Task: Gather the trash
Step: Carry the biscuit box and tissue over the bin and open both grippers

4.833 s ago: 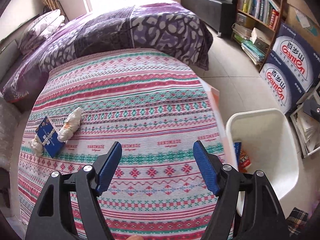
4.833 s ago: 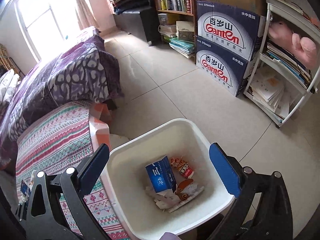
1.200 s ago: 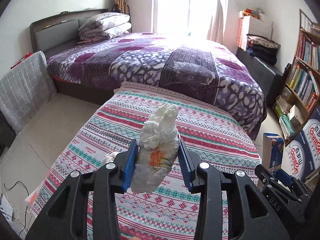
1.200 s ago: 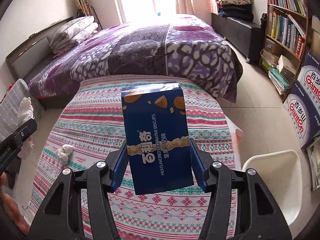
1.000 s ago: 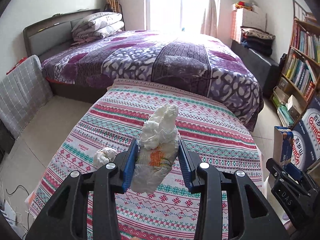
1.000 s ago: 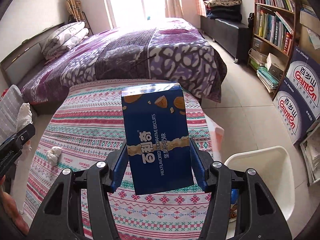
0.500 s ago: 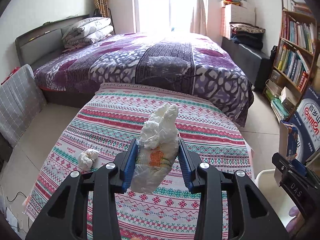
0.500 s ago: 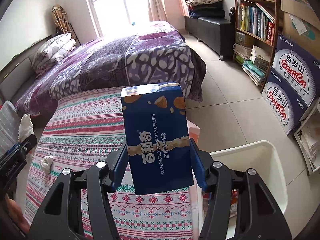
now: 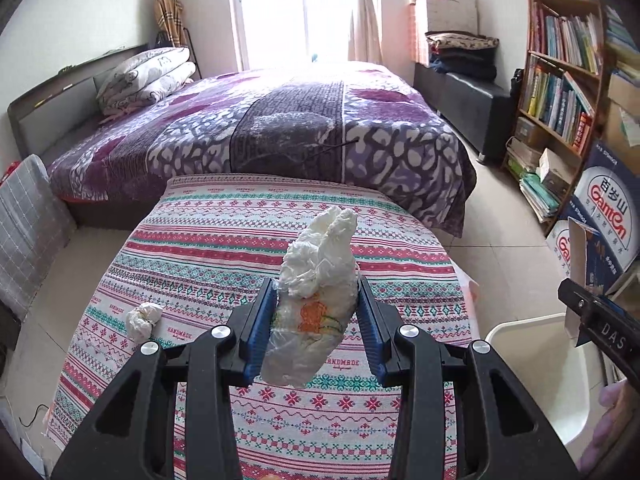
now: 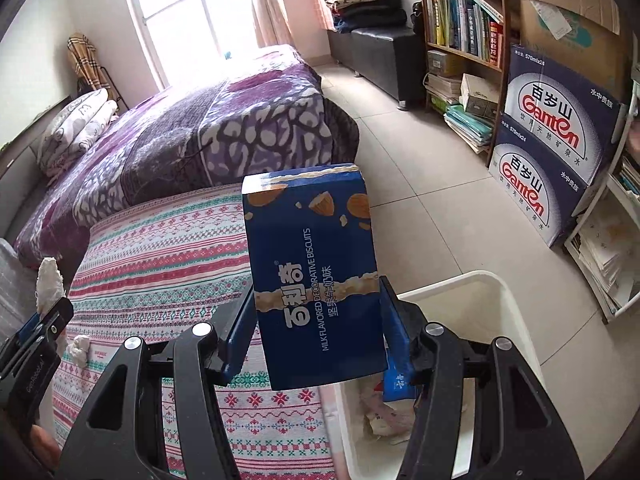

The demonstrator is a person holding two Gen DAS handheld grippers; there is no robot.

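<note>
My left gripper [image 9: 316,320] is shut on a crumpled white plastic wrapper with tissue [image 9: 314,300], held above the striped table cloth [image 9: 240,248]. My right gripper [image 10: 318,332] is shut on a blue biscuit box [image 10: 316,280], held upright over the near edge of the white trash bin [image 10: 500,304]. The bin also shows in the left wrist view [image 9: 532,340] at the lower right, with the right gripper [image 9: 600,328] and the box [image 9: 580,264] above it. One crumpled tissue ball [image 9: 143,320] lies on the cloth at the left; it also shows in the right wrist view [image 10: 78,346].
A bed with a purple patterned blanket [image 9: 300,128] stands behind the table. A bookshelf [image 10: 460,20] and stacked blue Ganten water boxes [image 10: 556,128] line the right wall. The bin holds wrappers and a blue carton [image 10: 396,380]. Tiled floor [image 10: 420,184] lies between bed and shelves.
Both grippers have swung to the right with their loads. The bin has come further into both views, and the tissue ball on the cloth has slid left in view.
</note>
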